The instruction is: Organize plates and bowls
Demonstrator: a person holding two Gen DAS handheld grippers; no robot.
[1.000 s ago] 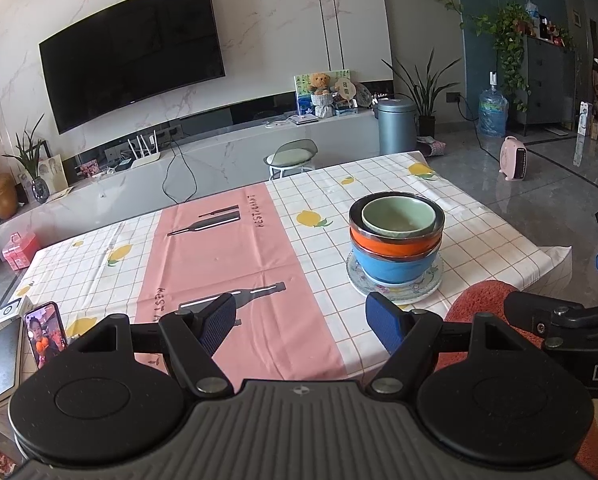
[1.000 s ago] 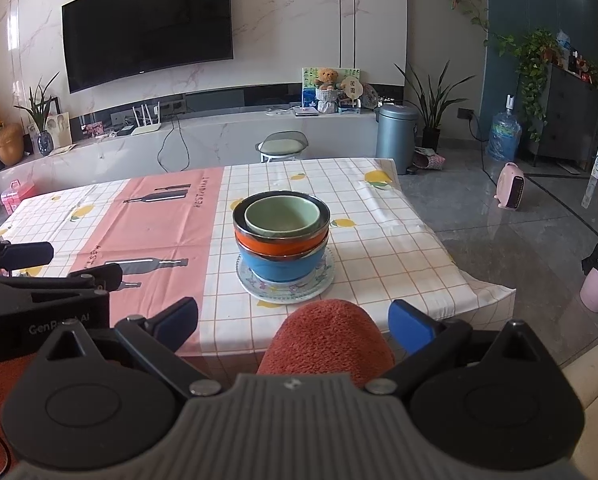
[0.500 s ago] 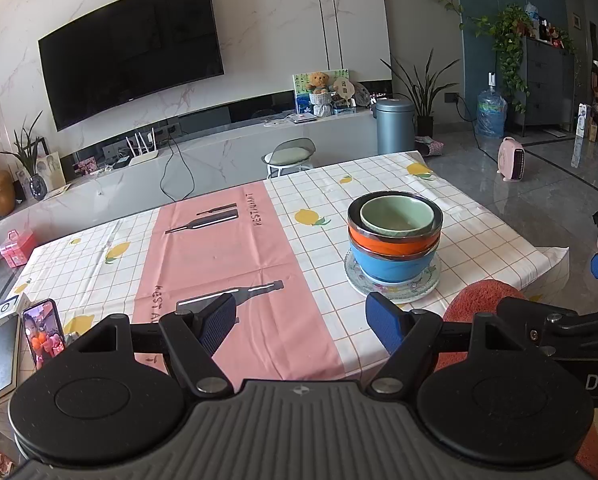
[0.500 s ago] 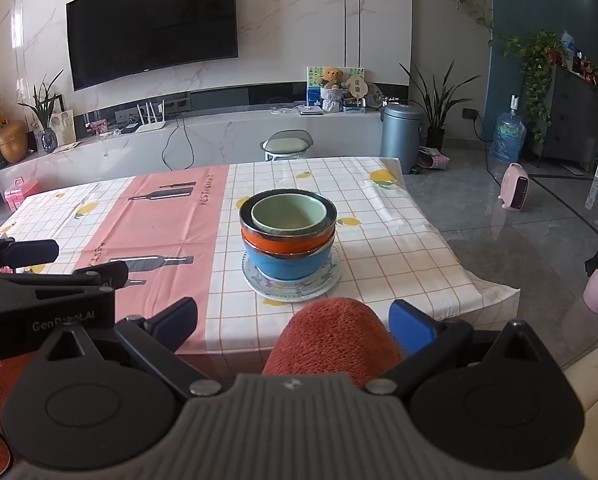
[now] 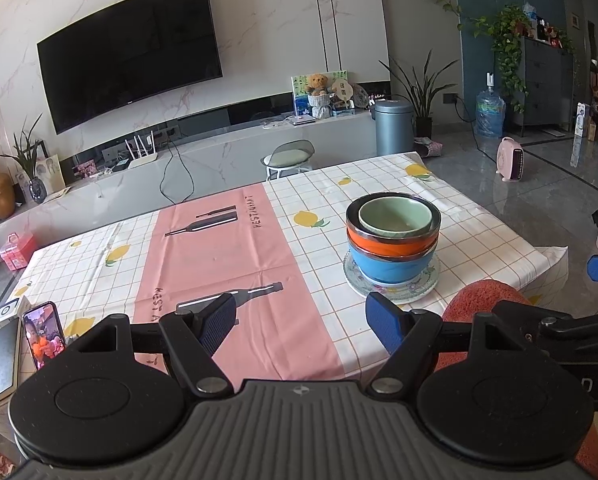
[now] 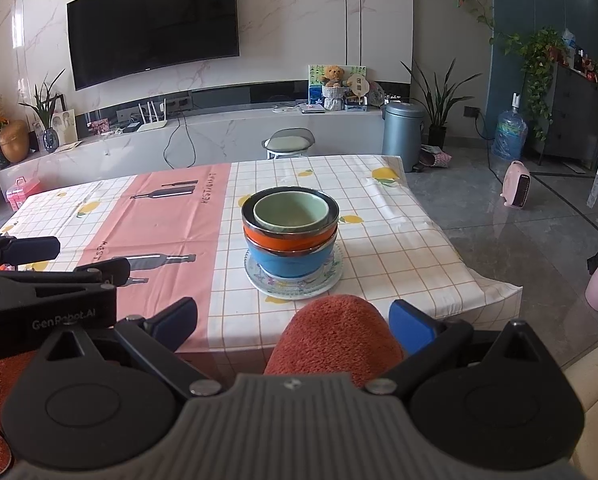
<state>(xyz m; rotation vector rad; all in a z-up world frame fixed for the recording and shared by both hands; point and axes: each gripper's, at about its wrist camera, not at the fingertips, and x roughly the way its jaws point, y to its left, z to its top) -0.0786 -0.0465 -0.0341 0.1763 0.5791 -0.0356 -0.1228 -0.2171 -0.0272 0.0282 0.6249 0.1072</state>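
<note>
Both my left gripper (image 5: 301, 322) and my right gripper (image 6: 293, 322) hang with jaws spread wide and empty, short of the table's (image 6: 399, 240) near edge. The stack sits toward the table's right side: a green bowl (image 6: 291, 210) nested in an orange bowl (image 6: 289, 240), that in a blue bowl (image 6: 289, 264), all on a patterned plate (image 6: 293, 284). I judge it hard, glossy and breakable — likely slippery at the curved walls — so I'd pinch each bowl at its rim, top one first, and lift straight up.

left tongs (image 5: 299, 318): black, blue pads | right tongs (image 6: 293, 322): black, blue pads, silver screws
</note>
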